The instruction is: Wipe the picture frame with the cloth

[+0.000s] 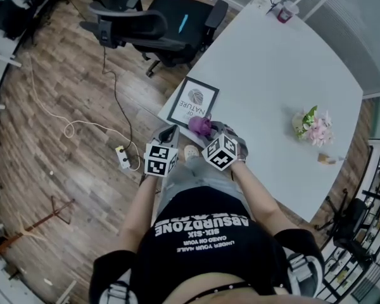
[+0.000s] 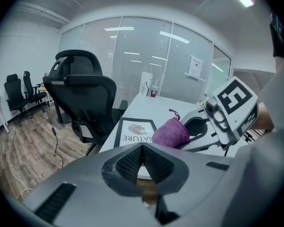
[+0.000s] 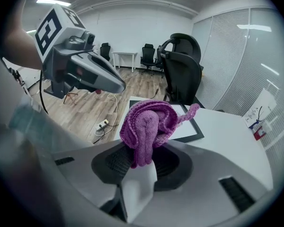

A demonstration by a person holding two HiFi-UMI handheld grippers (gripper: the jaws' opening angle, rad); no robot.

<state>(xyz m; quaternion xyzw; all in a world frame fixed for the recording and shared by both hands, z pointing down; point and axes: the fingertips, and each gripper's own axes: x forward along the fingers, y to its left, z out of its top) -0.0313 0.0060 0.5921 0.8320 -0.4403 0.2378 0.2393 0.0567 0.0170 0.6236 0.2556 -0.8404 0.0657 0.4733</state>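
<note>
A black picture frame (image 1: 194, 101) with a white leaf print lies flat at the near left corner of the white table (image 1: 285, 100); it also shows as the frame (image 2: 137, 130) and the frame (image 3: 191, 128). A purple knitted cloth (image 3: 149, 128) is bunched between the jaws of my right gripper (image 3: 143, 163), which is shut on it just short of the frame; the cloth (image 1: 201, 126) and cloth (image 2: 171, 132) show in the other views too. My left gripper (image 2: 143, 161) is shut and empty, held off the table's corner left of the right gripper (image 1: 214, 132).
A black office chair (image 1: 158, 24) stands by the table's left edge, close to the frame. A small flower bunch (image 1: 313, 126) and a small brown object (image 1: 325, 159) sit on the table's right side, a cup (image 1: 285, 11) at its far end. A cable and power strip (image 1: 123, 158) lie on the wooden floor.
</note>
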